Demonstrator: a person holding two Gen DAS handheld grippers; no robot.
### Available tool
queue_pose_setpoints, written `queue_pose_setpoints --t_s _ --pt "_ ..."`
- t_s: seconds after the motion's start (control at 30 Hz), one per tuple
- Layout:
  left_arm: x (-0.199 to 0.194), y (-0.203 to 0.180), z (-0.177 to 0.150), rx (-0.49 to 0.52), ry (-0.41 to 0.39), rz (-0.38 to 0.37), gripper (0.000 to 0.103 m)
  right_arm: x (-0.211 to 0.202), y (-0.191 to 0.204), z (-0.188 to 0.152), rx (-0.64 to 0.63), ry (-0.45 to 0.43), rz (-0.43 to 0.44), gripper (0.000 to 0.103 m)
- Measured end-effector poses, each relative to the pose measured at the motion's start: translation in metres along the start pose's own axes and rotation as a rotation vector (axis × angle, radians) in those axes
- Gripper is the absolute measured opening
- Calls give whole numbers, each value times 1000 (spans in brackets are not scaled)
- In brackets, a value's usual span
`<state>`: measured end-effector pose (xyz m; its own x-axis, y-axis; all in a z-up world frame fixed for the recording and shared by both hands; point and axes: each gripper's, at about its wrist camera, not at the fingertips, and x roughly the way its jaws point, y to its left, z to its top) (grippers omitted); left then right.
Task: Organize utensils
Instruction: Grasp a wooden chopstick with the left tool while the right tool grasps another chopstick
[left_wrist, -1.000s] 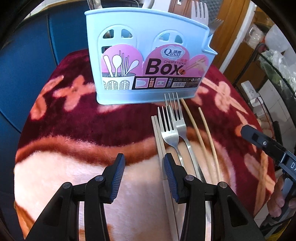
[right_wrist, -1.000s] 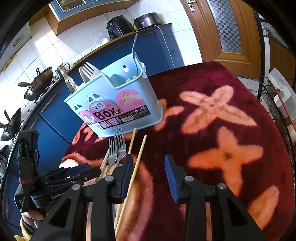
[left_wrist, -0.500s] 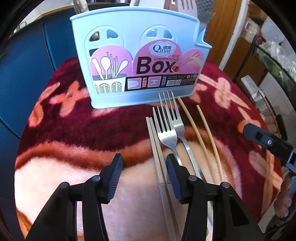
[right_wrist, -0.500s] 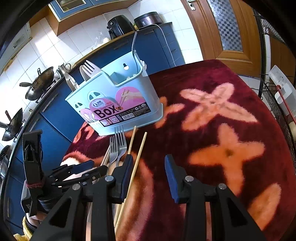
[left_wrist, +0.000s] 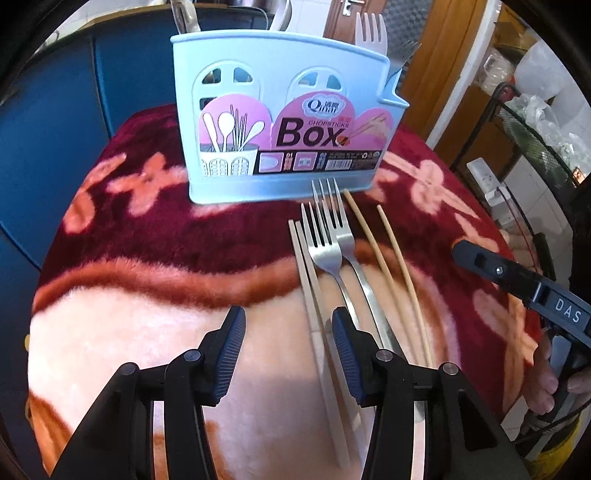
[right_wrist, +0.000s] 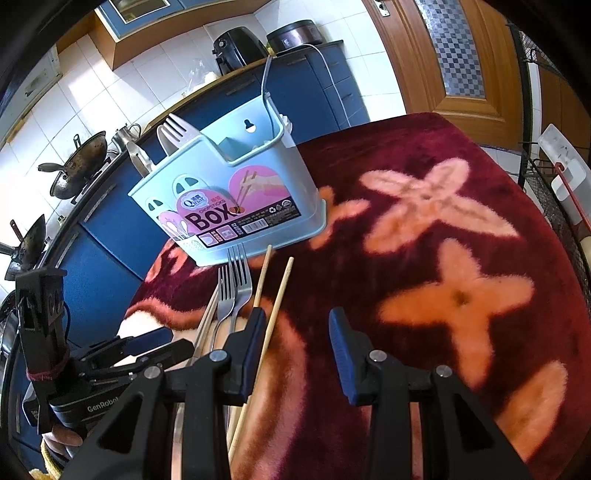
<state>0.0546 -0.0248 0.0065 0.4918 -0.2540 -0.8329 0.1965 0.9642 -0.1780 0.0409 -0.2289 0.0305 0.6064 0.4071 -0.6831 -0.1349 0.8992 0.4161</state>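
Note:
A light blue utensil box (left_wrist: 280, 122) stands upright on the red flowered cloth; it also shows in the right wrist view (right_wrist: 229, 199), with a white fork (left_wrist: 371, 31) and other handles standing in it. In front of it lie two steel forks (left_wrist: 327, 240), a pale chopstick pair (left_wrist: 308, 280) to their left and two thin bamboo chopsticks (left_wrist: 391, 258) to their right. My left gripper (left_wrist: 288, 332) is open and empty, its right finger just beside the pale chopsticks. My right gripper (right_wrist: 297, 332) is open and empty, its left finger over the bamboo chopsticks (right_wrist: 273, 306).
The round table's cloth (right_wrist: 443, 229) drops off at the edges. Blue kitchen cabinets (right_wrist: 110, 236) stand behind the table, woks on the counter. A wire rack (left_wrist: 535, 122) with bags stands to the right. The right gripper's body (left_wrist: 517, 280) reaches in at the right of the left wrist view.
My left gripper has shifted slightly left and back; the box sits a little further right in its view. The right gripper has barely moved. The utensils lie as before.

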Motion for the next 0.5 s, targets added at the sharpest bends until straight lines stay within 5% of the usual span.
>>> queue_pose_setpoints --t_s 0.5 --pt "9 1 1 -24 -2 55 50 2 -1 -2 2 6 5 39"
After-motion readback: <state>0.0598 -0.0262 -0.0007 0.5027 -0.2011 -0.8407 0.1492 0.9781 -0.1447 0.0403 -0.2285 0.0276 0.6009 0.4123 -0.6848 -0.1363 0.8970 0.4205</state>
